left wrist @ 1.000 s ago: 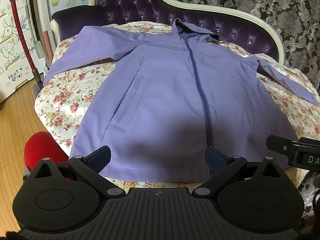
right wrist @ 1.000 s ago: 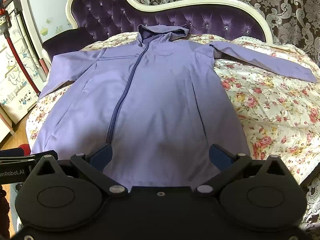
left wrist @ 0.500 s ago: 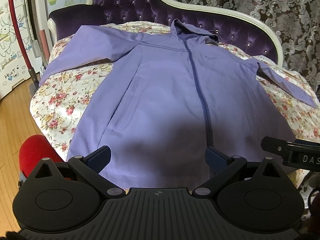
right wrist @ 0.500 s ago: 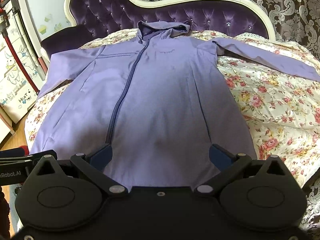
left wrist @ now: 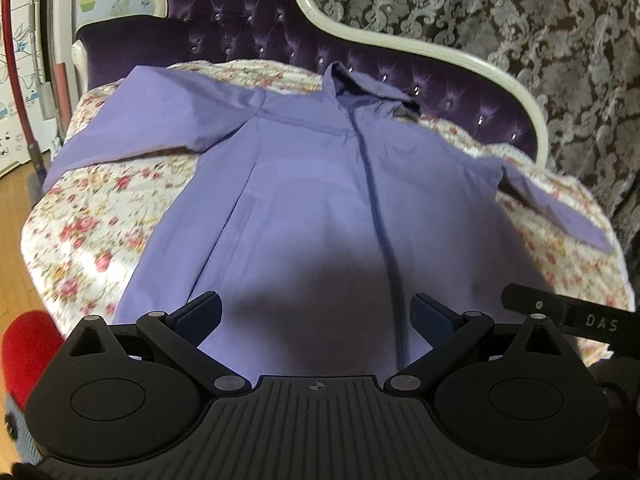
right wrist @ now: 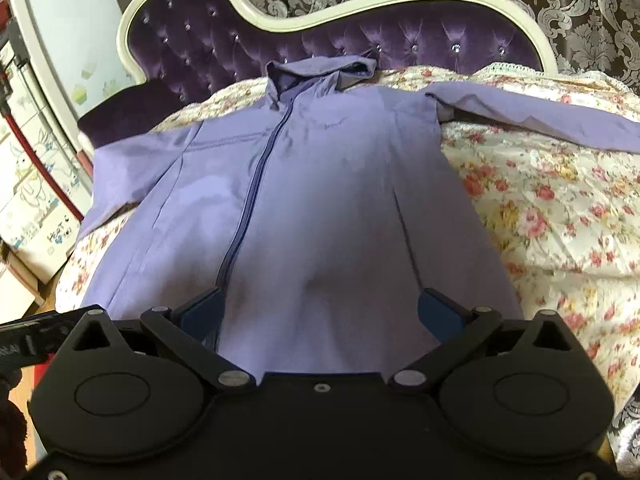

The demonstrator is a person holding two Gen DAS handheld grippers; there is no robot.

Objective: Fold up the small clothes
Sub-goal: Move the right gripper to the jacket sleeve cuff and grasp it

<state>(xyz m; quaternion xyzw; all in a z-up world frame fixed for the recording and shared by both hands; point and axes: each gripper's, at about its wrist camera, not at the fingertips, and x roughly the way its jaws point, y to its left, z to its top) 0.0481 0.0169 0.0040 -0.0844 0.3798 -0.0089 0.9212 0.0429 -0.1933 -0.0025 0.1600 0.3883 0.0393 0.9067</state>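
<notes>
The lavender jacket (left wrist: 320, 208) lies flat, zipped, sleeves outspread for folding; left gripper (left wrist: 318, 314) and right gripper (right wrist: 320, 308) hover spread, holding nothing

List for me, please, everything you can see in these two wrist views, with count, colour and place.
jacket: one, lilac purple, hooded and zipped shut, spread flat front up on the bed, both sleeves out to the sides.
bedspread: one, cream with red and yellow flowers, under the jacket.
headboard: one, dark purple tufted with a cream frame, behind the hood.
curtain: one, brown and grey damask, behind the headboard.
floor: wood, brown, left of the bed.
red object: one, low at the left edge, unclear what it is.
left gripper: one, black, open over the hem.
right gripper: one, black, open over the hem.
</notes>
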